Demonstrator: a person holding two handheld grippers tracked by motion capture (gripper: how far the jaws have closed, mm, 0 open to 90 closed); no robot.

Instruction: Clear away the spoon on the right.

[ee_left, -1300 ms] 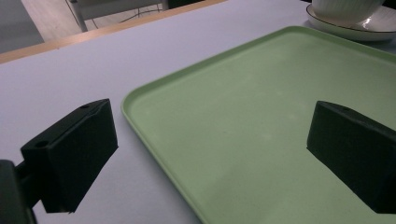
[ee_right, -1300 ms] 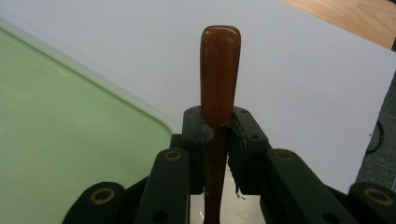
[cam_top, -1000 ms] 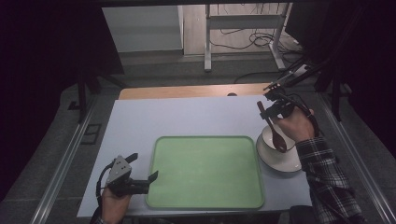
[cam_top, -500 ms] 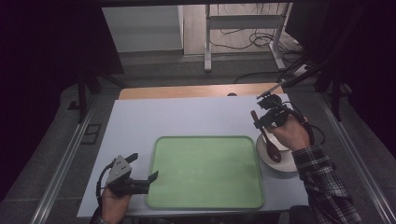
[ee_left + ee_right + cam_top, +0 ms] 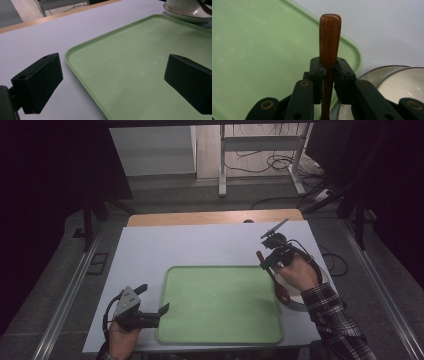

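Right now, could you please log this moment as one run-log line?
right gripper: shut on wooden spoon | spoon: over green tray edge, beside bowl | left gripper: open at tray corner

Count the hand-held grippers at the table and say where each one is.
2. The left hand-held gripper lies open at the green tray's near left corner; the right hand-held gripper clamps a wooden spoon above the tray's right edge, beside a white bowl.

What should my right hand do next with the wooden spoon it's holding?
Probably carry it a little further over the green tray and lower it. The right gripper clamps the wooden spoon at its handle, already at the tray's right edge beside the white bowl.
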